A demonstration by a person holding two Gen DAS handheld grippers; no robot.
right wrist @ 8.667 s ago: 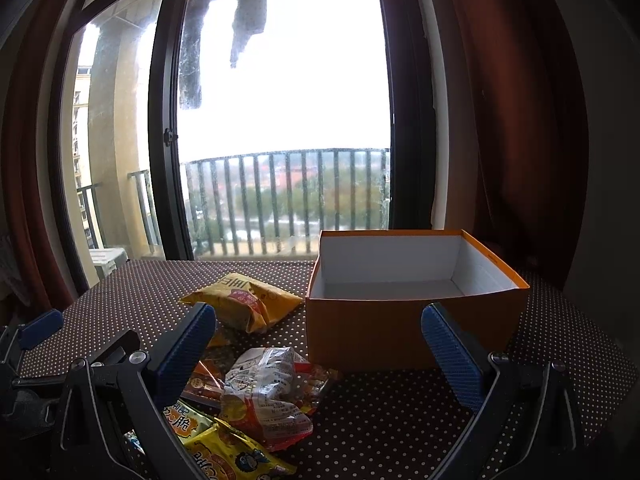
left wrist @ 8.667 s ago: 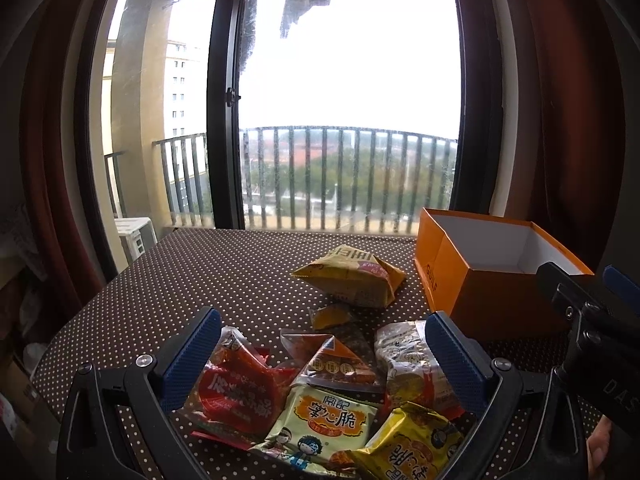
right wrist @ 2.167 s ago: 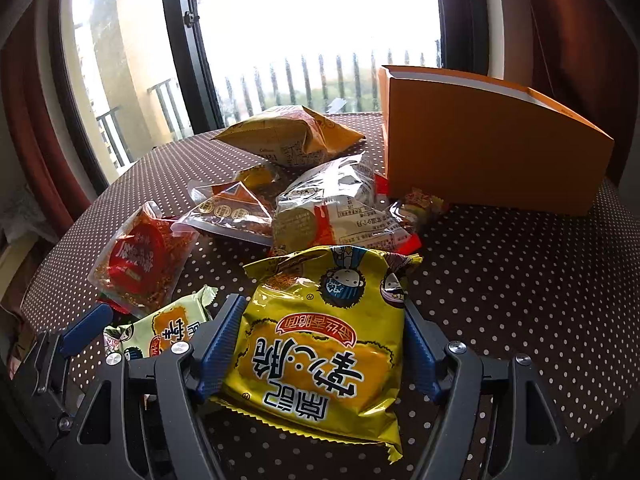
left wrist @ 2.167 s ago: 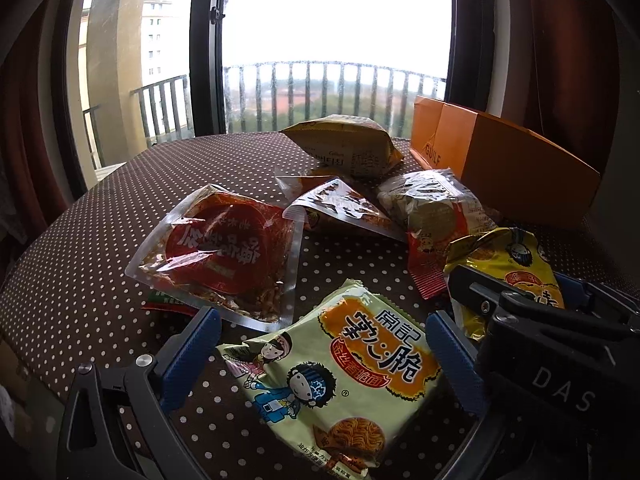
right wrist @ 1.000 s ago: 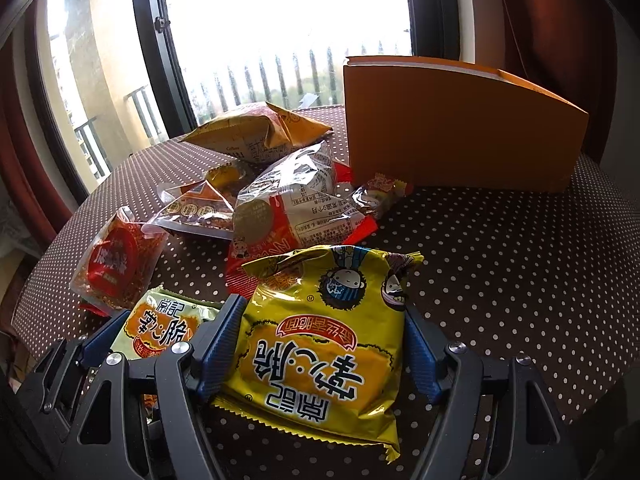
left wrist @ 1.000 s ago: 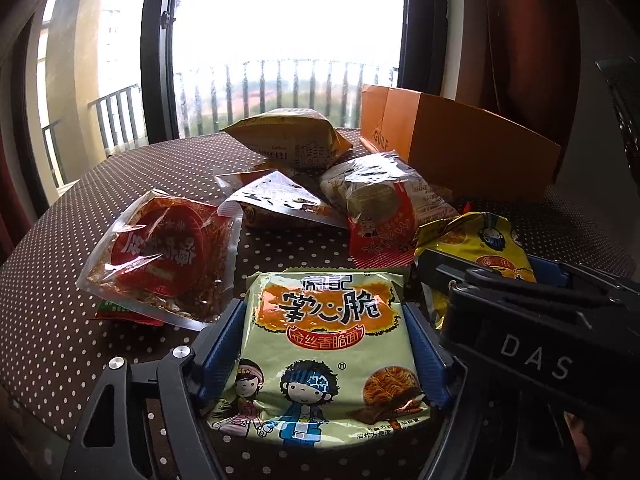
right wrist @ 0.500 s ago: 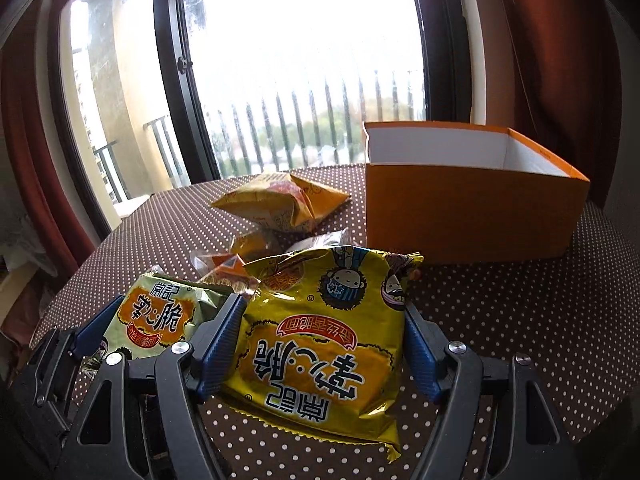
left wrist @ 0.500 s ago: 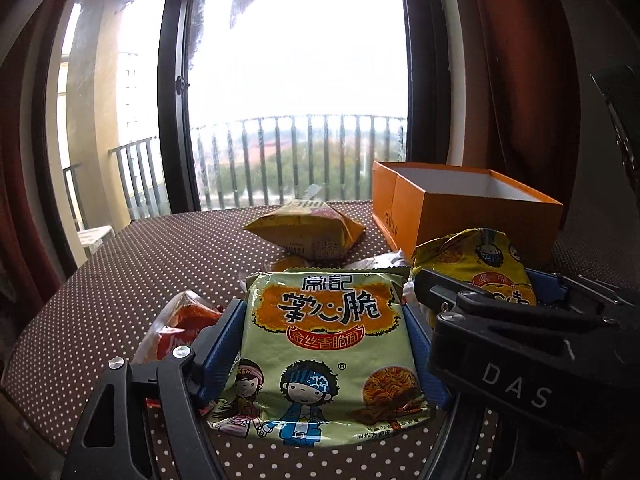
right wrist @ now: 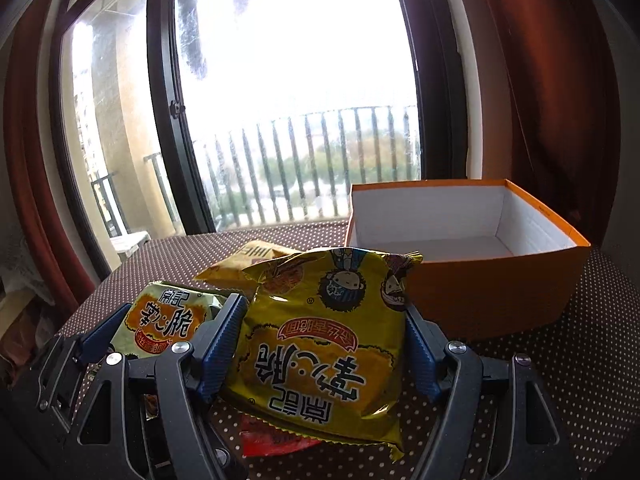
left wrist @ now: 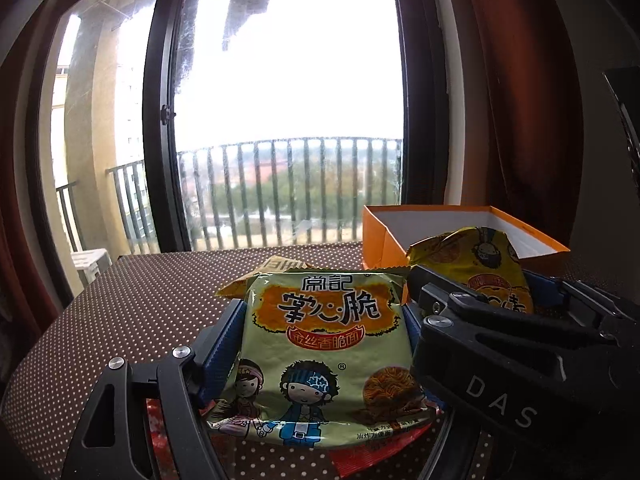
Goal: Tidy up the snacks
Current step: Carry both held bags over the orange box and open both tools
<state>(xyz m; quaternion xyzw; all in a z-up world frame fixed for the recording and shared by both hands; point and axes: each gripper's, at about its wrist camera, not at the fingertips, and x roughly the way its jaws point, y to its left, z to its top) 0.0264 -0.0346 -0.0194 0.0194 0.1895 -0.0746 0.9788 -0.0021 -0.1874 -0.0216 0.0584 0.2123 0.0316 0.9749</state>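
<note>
Left gripper [left wrist: 320,344] clamps the green packet [left wrist: 320,360]; right gripper [right wrist: 324,348] clamps the yellow packet [right wrist: 320,344]; both held above the table [left wrist: 140,300], likely bound for the orange box [right wrist: 500,292] near its right edge.

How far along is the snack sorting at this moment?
Nothing is stowed: the orange box looks empty. In hand: left gripper clamps the green noodle packet, right gripper the yellow noodle packet. Left: boxing both, plus the tan bag on the table.
</note>
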